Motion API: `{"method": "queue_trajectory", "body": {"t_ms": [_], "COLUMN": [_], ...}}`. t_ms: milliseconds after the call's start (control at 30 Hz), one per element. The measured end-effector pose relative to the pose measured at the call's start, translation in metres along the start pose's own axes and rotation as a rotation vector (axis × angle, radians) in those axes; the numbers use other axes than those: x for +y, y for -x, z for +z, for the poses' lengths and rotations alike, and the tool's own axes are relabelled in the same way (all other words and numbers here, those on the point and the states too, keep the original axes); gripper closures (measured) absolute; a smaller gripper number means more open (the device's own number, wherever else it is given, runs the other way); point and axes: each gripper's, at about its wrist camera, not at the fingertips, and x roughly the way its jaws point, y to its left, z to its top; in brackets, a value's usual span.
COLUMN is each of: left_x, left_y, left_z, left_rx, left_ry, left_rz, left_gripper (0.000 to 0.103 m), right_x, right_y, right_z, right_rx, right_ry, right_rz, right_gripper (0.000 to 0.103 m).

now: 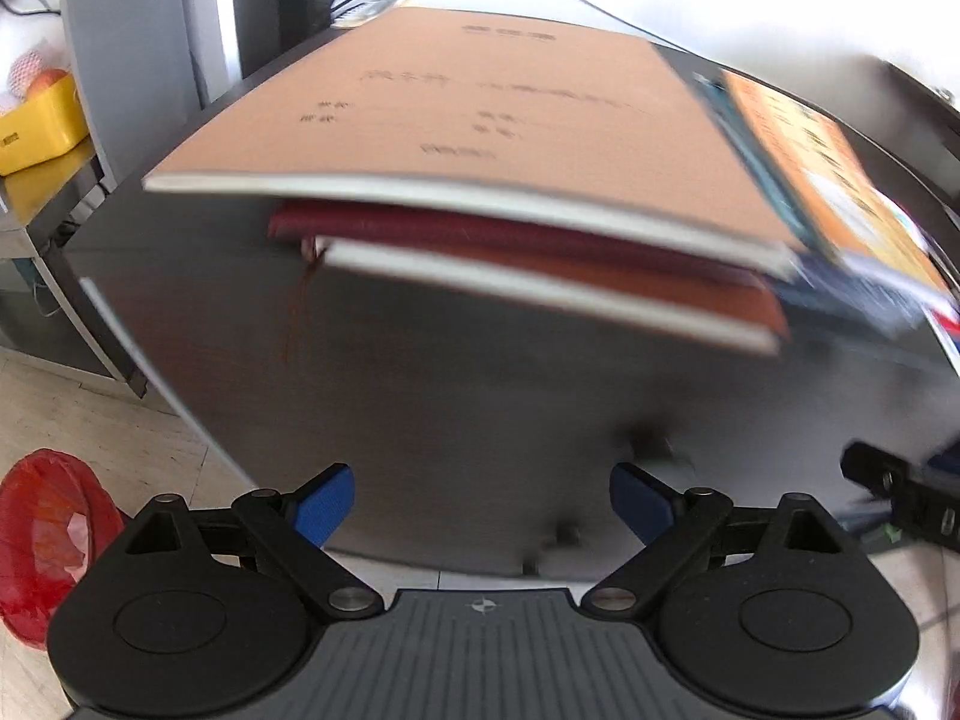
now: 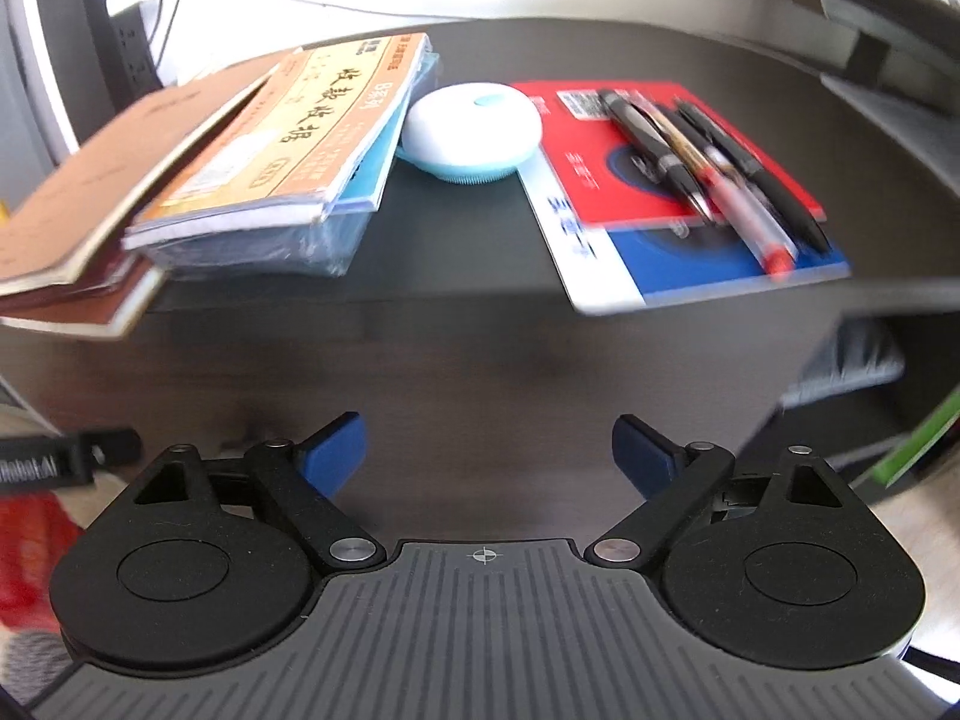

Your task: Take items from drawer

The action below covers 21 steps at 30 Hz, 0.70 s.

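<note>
While facing the cabinet (image 1: 420, 396), both grippers' fingers (image 1: 327, 504) (image 2: 333, 453) spread wide, holding nothing.

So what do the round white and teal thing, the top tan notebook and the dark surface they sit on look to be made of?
The round white and teal thing looks like smooth moulded plastic, with a soft sheen on its dome. The tan notebook has a matte kraft-paper or card cover over a thin white page edge. The dark surface looks like dark laminate or veneered board; its front face shows faint grain, though blur leaves this open.
</note>
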Motion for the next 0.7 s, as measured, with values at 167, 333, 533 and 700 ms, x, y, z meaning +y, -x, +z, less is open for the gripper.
{"method": "queue_trajectory", "body": {"t_ms": [167, 333, 533, 700], "left_x": [-0.002, -0.004, -0.008, -0.014], "left_y": [0.034, 0.064, 0.094, 0.123], "left_z": [-0.032, -0.057, -0.067, -0.078], "left_rx": [-0.008, -0.041, -0.106, -0.165], "left_ry": [-0.036, -0.060, -0.081, -0.104], "left_rz": [0.006, 0.031, 0.021, 0.000], "left_gripper": [0.009, 0.009, 0.005, 0.004], "right_x": [-0.007, -0.005, -0.001, 0.004], "right_y": [0.034, 0.073, 0.123, 0.160], "right_z": [-0.021, -0.047, -0.072, -0.084], "right_rx": [0.023, 0.012, -0.049, -0.091], "right_ry": [-0.040, -0.033, -0.006, 0.025], "right_rz": [0.015, 0.025, 0.029, 0.028], "right_gripper": [0.010, 0.010, 0.009, 0.009]}}
